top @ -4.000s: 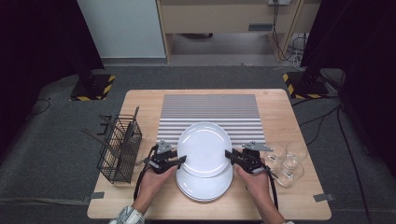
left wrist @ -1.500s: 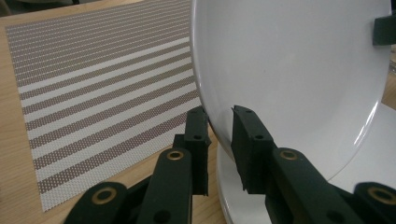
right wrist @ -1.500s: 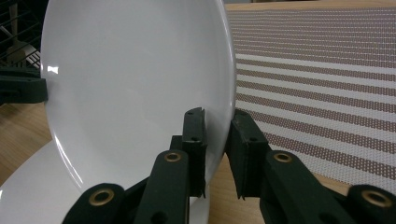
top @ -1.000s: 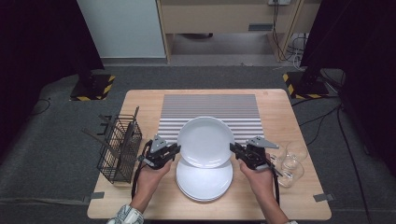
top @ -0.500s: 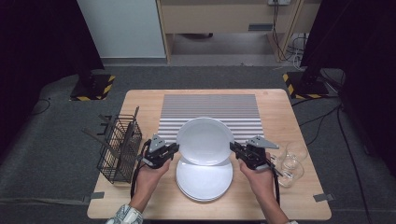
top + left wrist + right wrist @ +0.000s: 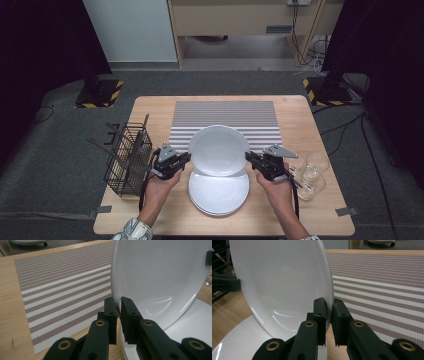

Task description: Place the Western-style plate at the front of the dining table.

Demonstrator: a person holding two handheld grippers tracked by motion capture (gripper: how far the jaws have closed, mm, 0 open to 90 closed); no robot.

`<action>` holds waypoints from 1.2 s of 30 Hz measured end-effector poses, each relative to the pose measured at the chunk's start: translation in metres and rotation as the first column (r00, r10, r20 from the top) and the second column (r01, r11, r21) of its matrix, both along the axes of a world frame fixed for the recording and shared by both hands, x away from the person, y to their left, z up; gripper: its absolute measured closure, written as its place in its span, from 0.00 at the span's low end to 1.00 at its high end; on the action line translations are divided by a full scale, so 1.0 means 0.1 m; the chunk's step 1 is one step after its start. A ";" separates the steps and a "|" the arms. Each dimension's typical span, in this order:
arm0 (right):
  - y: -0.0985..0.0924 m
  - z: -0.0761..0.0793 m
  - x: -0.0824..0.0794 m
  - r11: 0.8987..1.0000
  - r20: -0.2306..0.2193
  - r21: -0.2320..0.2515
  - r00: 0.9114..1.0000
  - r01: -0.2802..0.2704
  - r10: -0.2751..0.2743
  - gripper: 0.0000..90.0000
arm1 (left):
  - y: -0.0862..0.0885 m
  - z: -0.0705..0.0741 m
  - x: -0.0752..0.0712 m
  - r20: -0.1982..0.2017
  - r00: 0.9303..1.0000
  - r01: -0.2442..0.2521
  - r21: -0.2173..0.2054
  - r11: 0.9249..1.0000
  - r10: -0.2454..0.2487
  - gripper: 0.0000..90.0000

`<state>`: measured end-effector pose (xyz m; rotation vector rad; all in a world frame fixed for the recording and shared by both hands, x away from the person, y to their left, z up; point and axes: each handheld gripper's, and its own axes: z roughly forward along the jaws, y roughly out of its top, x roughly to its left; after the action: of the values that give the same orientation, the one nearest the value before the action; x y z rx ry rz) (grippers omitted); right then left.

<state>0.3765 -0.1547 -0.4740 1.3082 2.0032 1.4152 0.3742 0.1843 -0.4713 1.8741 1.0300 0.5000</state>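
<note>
Since four seconds ago, you lifted the round white top plate (image 6: 218, 150) off the white plate stack (image 6: 219, 192). Your left gripper (image 6: 184, 159) and right gripper (image 6: 249, 157) pinch opposite rims; the grey striped mat (image 6: 225, 116) lies straight ahead.

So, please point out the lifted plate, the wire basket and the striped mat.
lifted plate (image 6: 218, 150), high view, centre of its white face
wire basket (image 6: 128, 160), high view, its mesh wall
striped mat (image 6: 223, 112), high view, bare stripes beyond the plate
</note>
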 end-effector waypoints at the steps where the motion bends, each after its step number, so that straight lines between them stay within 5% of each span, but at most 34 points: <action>1: 0.00 0.00 0.00 1.000 -0.001 0.002 1.000 -0.001 0.001 0.92 | 0.00 0.01 0.00 0.001 1.000 -0.001 -0.004 1.000 0.001 0.92; 21: 0.00 0.13 0.19 1.000 -0.024 0.008 1.000 0.001 -0.001 0.91 | -0.01 0.12 0.15 -0.001 1.000 -0.017 -0.026 1.000 0.017 0.91; 36: -0.01 0.41 0.40 1.000 -0.025 -0.010 1.000 0.005 -0.005 0.91 | -0.04 0.35 0.32 0.005 0.999 -0.035 -0.040 0.999 0.036 0.91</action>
<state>0.4167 -0.1557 -0.4332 1.3319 2.0187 1.3918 0.4065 0.1799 -0.4359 1.8216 1.0639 0.5015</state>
